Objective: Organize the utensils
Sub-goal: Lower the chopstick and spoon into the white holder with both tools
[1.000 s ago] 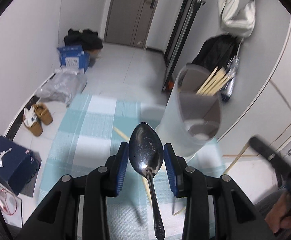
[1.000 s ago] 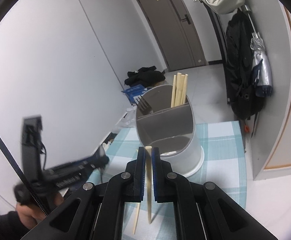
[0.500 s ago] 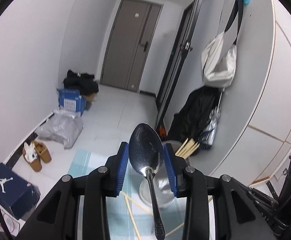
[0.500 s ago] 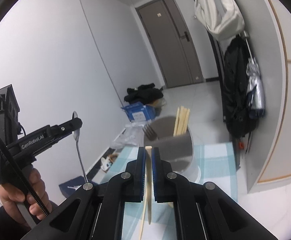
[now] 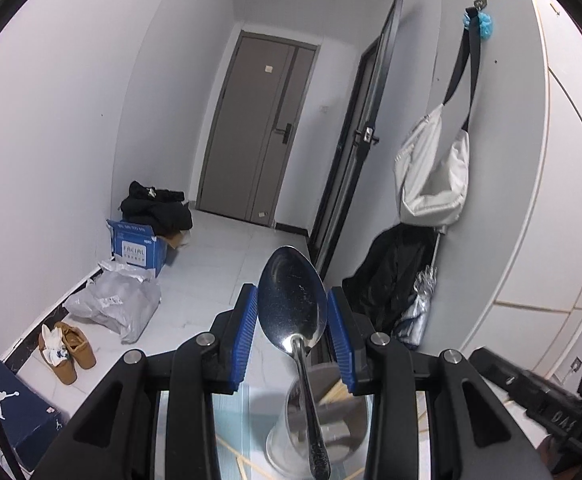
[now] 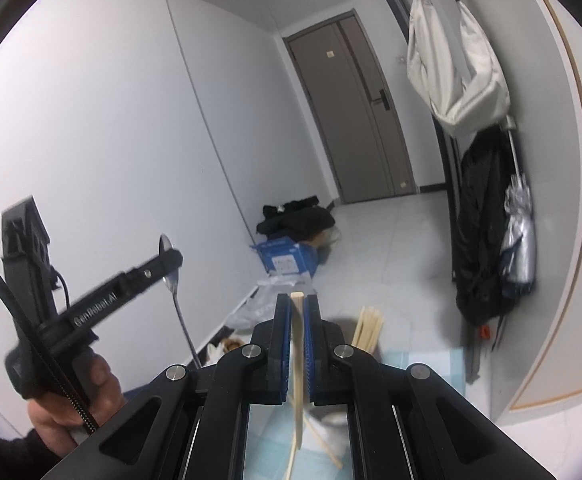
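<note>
Checked tablecloth [image 5: 227, 420], pale blue, spread low and near; work surface for the sorting, mostly hidden behind the gripper bodies.

Grey utensil holder [image 5: 331, 420] standing upright on the cloth, below and just right of centre in the left view; divided inside, judging by the partition visible behind the spoon handle. Bundle of chopsticks [image 6: 367, 326] already upright in its far compartment, tips fanned slightly.

Left gripper [image 5: 293, 320] clamped on a metal spoon [image 5: 293, 312] across the bowl, blue pads pressing either edge, handle hanging down toward the holder. Bowl-up grip looks deliberate: handle goes in first. From the right view, same gripper [image 6: 169, 258] at far left, carried by a hand [image 6: 67, 408], spoon [image 6: 175, 288] dangling well above the cloth.

Right gripper [image 6: 298, 340] pinched shut on a single chopstick [image 6: 298, 380], gripped near its upper end, the rest hanging down and slightly tilted over the cloth. Narrow grip suits the thin stick and keeps it near vertical for dropping into the holder.

Loose chopsticks [image 6: 323, 444] lying flat on the cloth near the holder base, not yet sorted.

Judgement: both items raised above the holder, insertion next; risk of the long handle or stick catching the rim.
</note>
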Available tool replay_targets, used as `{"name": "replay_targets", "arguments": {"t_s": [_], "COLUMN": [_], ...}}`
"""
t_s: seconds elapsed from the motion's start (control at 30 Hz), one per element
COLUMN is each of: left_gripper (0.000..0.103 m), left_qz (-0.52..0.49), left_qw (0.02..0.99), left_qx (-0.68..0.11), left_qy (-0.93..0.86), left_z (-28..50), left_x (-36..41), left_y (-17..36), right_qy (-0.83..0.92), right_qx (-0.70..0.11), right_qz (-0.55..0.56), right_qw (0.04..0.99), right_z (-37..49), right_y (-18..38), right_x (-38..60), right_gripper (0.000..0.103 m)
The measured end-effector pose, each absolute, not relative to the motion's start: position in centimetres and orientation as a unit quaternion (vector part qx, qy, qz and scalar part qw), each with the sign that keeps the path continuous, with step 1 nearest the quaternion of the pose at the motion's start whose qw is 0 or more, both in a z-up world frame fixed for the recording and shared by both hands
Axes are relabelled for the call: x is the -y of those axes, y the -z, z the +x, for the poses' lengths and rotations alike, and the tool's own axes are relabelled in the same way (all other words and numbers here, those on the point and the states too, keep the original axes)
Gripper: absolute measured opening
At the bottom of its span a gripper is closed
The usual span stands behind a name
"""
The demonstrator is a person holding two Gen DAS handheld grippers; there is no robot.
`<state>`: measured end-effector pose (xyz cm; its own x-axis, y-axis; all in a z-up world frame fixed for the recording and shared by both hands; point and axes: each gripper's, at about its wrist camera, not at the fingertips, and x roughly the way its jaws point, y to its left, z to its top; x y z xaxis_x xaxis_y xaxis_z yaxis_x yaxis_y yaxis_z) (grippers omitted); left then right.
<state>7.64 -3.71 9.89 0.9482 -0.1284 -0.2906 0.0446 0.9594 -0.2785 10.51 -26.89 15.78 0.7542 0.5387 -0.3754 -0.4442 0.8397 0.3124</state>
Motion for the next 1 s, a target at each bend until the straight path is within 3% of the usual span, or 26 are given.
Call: {"name": "replay_targets", "arguments": {"t_s": [0.4,1.0], "left_gripper": [0.031,0.031], "left_qz": [-0.118,-0.071], "left_qw": [0.983,0.988], "left_qx": [-0.136,-0.12], "left_qy": [0.048,0.066], "left_z": [12.1,14.7], "left_x": [5.0,7.8], "left_y": [-8.8,-6.1], "right_qy": [-0.248,-0.231], "right_qx": [-0.184,-0.204], "right_qz": [0.115,0.158], "right_qw": [0.944,0.938], "right_z": [16.6,22.1], "right_y": [-18.6,-13.0], "right_x": [27.4,28.8], "right_gripper": [0.006,0.006]}}
